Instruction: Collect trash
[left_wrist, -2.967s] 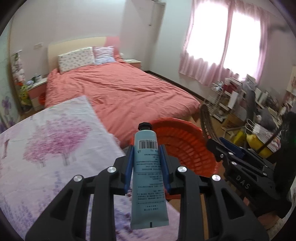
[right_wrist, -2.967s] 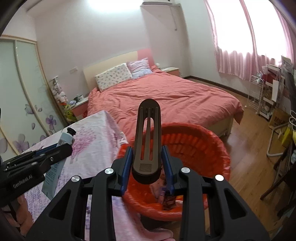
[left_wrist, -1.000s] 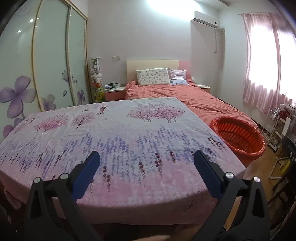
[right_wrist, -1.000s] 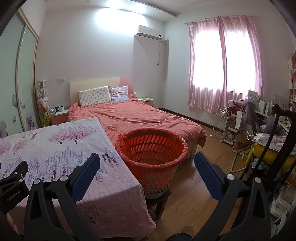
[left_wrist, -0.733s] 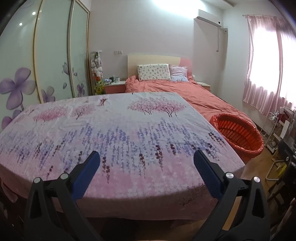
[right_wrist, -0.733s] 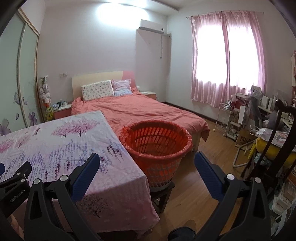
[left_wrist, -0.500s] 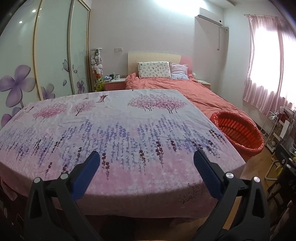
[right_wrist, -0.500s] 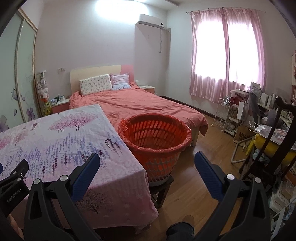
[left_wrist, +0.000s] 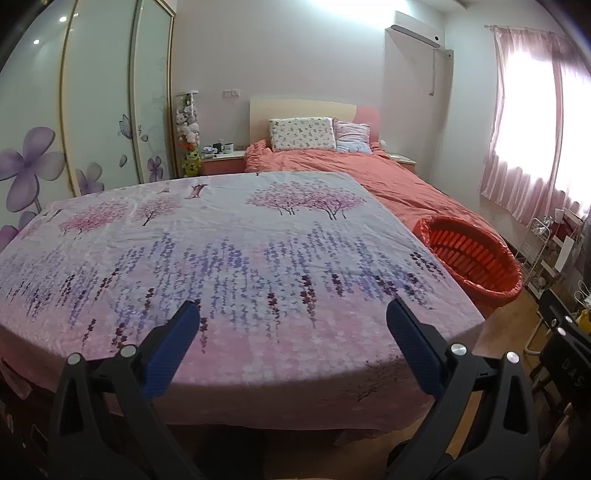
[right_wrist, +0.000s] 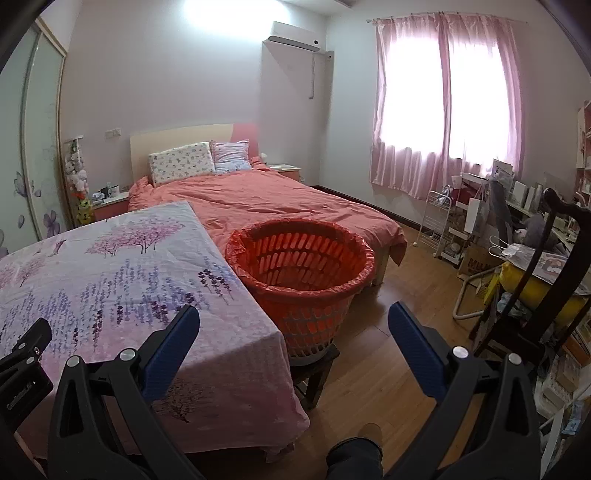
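Both tools, left tool (left_wrist: 291, 328) and right tool (right_wrist: 293, 328), gape wide and empty above the floral-clothed surface (left_wrist: 221, 251), which shows no trash. The orange basket (right_wrist: 299, 266) stands upright on a stool beside the surface's right edge, mouth upward. Collection appears finished; next, judged, is searching elsewhere.

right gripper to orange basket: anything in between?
Right wrist view: between the open right gripper and the orange basket lie only the corner of the floral cloth and bare wood floor. No trash shows there.
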